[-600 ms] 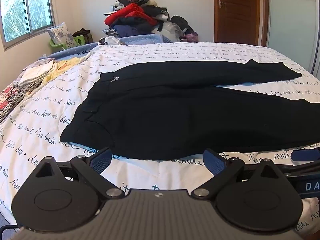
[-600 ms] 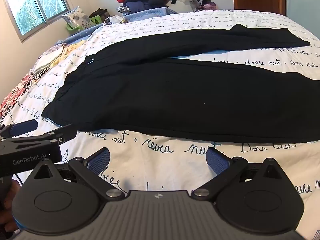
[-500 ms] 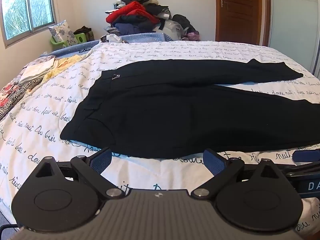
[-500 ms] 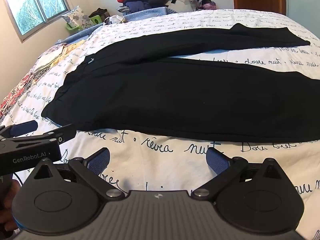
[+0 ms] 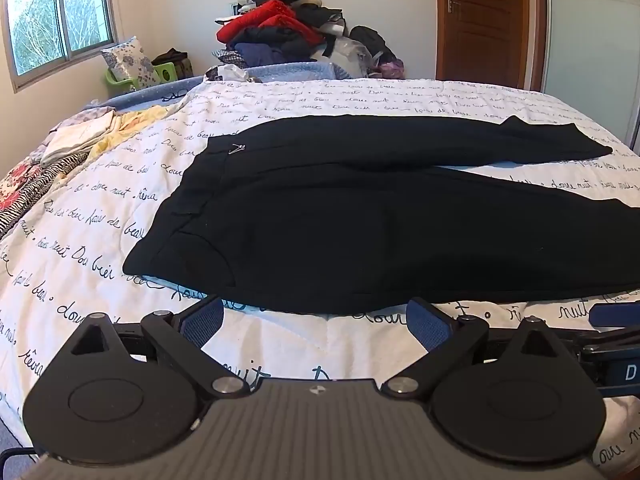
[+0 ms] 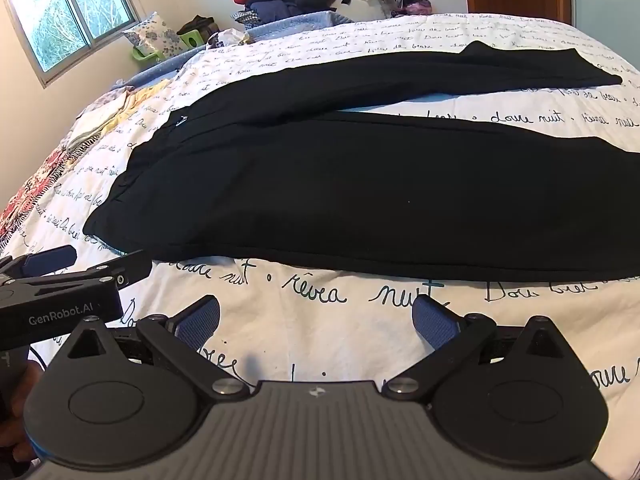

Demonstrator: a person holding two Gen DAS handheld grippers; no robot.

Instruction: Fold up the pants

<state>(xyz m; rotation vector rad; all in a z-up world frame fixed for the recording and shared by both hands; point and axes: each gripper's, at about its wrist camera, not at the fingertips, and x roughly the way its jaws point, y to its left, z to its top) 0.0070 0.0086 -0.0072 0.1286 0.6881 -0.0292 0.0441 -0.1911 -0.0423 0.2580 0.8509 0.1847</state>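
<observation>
A: Two grippers logged. Left gripper [image 5: 316, 318]: blue-padded jaws spread wide, nothing between them, hovering over the white quilt with dark cursive writing [image 5: 100, 216].

B: Right gripper [image 6: 316, 318]?

A: Same, jaws spread wide and empty, just short of the near hem.

B: Garment position?

A: Black fabric pants [image 5: 360, 220] lie flat on the quilt, waistband left, legs running right, slightly parted. Neither gripper touches them.

One pair of black pants [image 5: 360, 216] with two legs lies on one bed [image 5: 304, 344], two grippers hover at its near edge, one clothes pile [image 5: 296, 36] sits past the far edge, and one flowered pillow [image 5: 130, 60] at the far left corner.
</observation>
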